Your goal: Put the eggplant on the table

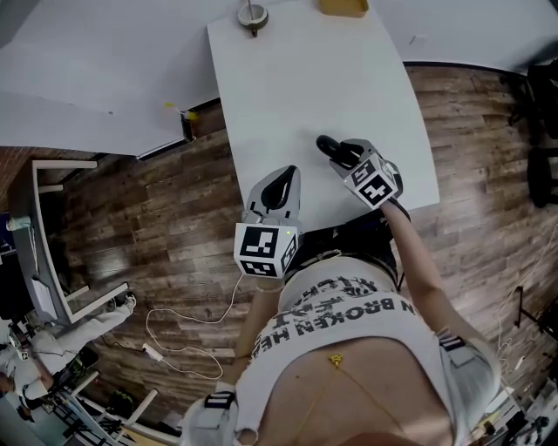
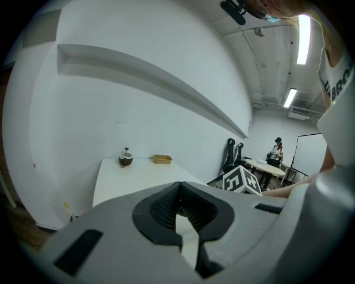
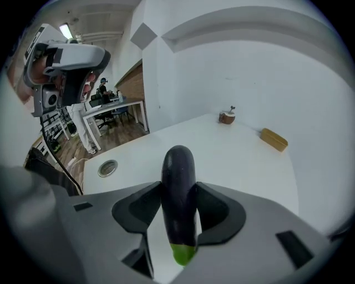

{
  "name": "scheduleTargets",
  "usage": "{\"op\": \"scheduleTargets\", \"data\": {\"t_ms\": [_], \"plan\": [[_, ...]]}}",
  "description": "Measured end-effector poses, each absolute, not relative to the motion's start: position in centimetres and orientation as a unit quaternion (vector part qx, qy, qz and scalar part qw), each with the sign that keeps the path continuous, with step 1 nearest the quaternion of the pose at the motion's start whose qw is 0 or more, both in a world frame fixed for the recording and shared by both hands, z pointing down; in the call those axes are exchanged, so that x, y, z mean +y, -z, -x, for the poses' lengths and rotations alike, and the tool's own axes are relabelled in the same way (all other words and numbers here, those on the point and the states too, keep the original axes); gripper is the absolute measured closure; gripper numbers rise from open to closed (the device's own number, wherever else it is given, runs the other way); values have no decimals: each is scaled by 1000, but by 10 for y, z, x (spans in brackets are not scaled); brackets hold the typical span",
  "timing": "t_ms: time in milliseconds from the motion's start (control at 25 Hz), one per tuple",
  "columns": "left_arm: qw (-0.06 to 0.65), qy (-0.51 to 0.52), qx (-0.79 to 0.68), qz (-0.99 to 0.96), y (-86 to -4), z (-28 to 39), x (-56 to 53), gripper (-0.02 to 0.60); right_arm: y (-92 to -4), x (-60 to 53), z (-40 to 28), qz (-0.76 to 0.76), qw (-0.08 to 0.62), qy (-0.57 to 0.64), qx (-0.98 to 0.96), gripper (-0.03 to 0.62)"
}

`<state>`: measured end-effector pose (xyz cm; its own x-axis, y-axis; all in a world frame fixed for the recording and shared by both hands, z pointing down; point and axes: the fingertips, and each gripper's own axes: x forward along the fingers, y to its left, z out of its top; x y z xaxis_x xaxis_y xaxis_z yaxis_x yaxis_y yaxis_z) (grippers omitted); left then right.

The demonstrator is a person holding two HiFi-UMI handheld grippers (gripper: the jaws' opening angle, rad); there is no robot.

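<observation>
- The right gripper [image 3: 179,191] is closed on the eggplant [image 3: 178,166]. Its two jaws press the dark sides near the green stem end, which points back toward the camera.
- In the head view the eggplant [image 1: 334,149] sticks out of the right gripper [image 1: 347,159] toward 10 o'clock. It sits over the near right part of the white bench [image 1: 305,78]. Whether it touches the bench top cannot be told.
- The left gripper [image 2: 179,187] has its jaws together at the tips, with nothing between them.
- In the head view the left gripper [image 1: 281,179] is at about 8 o'clock from the right one, at the near edge of the bench. It points toward 12 o'clock.
- At the 12 o'clock end of the bench stands a small brown round pot [image 1: 253,15] with a stem on top. A shallow yellow tray [image 1: 343,7] lies at its 3 o'clock, apart from it.
- A round metal grommet [image 3: 107,167] is set into the bench at about 9 o'clock from the eggplant in the right gripper view.
- A wooden floor [image 1: 157,218] surrounds the bench.
</observation>
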<state>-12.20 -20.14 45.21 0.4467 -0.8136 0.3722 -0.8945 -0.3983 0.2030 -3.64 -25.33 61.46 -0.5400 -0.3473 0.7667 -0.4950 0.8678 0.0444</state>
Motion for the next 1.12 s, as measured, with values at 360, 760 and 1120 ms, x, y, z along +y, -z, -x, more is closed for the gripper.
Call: {"op": "scheduleTargets", "data": {"t_ms": [360,760,1120], "plan": [[192,-109,-519,-826,-457,127,-199,575,-647,-246,37,-218,448,-96,-862,398],[195,-110,-521,-824,-458,126,-196,575,-669,-240,29,-198,475,-99,-852,398],[193,-109,-519,-826,-457,126,-192,575,-684,-233,26,-187,492,-108,-844,398]]}}
